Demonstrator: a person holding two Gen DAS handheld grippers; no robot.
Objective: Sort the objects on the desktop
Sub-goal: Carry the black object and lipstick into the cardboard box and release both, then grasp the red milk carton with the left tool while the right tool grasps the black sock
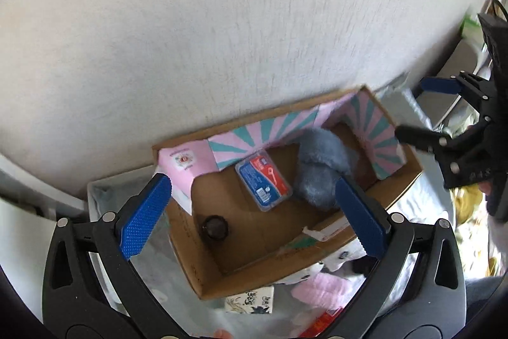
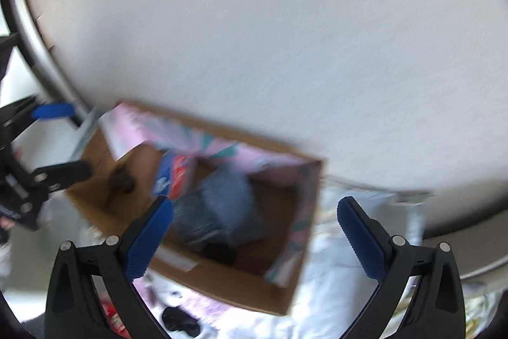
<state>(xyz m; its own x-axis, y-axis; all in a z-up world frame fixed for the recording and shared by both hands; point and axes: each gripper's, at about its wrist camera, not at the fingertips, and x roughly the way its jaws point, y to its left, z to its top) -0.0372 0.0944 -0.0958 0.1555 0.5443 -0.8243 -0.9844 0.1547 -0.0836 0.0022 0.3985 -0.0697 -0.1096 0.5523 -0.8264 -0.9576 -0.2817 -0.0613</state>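
An open cardboard box (image 1: 222, 285) with a pink and teal lining stands against a white wall. In it lie a blue fluffy plush (image 1: 320, 167), a blue and red plastic case (image 1: 263, 180) and a small dark round thing (image 1: 216, 227). My left gripper (image 1: 254, 212) hovers above the box, open, nothing between its blue pads. My right gripper (image 1: 422, 111) shows at the right, open too. The right wrist view is blurred: the box (image 2: 222, 278), plush (image 2: 219, 205) and case (image 2: 173, 177) lie below my open, empty right gripper (image 2: 255, 231). The left gripper (image 2: 63, 142) is at the left edge.
The white wall (image 1: 222, 21) rises right behind the box. In front of the box lie a pink fluffy item (image 1: 320, 288), a small white printed carton (image 1: 250, 302) and a red pack (image 1: 320, 323). White crumpled cloth (image 2: 343, 275) spreads to the box's right.
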